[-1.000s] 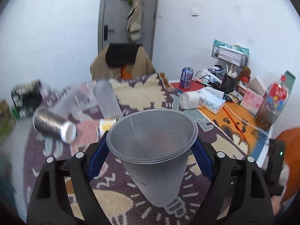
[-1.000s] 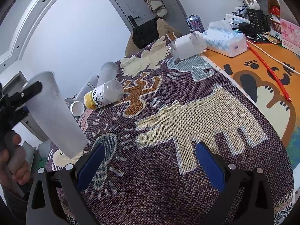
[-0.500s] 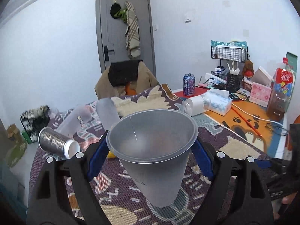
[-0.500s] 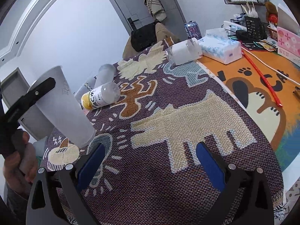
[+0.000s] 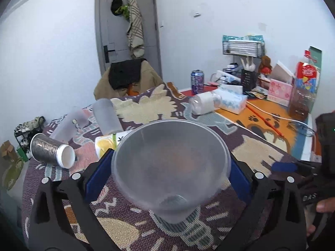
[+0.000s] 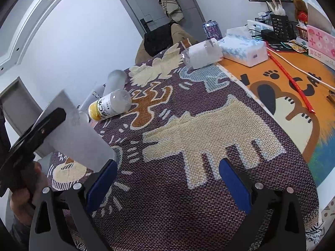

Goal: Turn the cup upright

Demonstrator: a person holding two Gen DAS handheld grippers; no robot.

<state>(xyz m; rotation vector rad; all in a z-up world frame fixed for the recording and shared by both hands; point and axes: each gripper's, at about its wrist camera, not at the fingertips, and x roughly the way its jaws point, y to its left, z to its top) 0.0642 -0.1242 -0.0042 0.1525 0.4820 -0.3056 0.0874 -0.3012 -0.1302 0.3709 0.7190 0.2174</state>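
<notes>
The left claw (image 5: pixel 170 179) is clamped on the frosted plastic cup (image 5: pixel 170 167), its blue pads (image 5: pixel 98 175) pressing opposite sides just below the rim; a grip that high on the wall leaves the narrow base free, which I judge is the point, since the base is what must meet the counter (image 5: pixel 247 152); in the left wrist view the mouth faces the camera and slightly up, and the base points down and away toward the patterned cloth (image 5: pixel 129 209) at the near left of the counter; in the right wrist view the same cup (image 6: pixel 73 133) shows from the side at the near left, its long axis tilted, the wide end up and to the left, the small end down and to the right, close above the cloth (image 6: pixel 209 138); whether the base touches the cloth I cannot tell; so the cup is mostly turned but not plumb, and it probably needs a last bit of rotation before it is set down; the right claw (image 6: pixel 167 182) has its fingers spread wide apart with nothing between them, held low over the near middle of the counter, likely waiting clear of the work; other cups and a bottle (image 6: pixel 110 105) lie on their sides farther left.
</notes>
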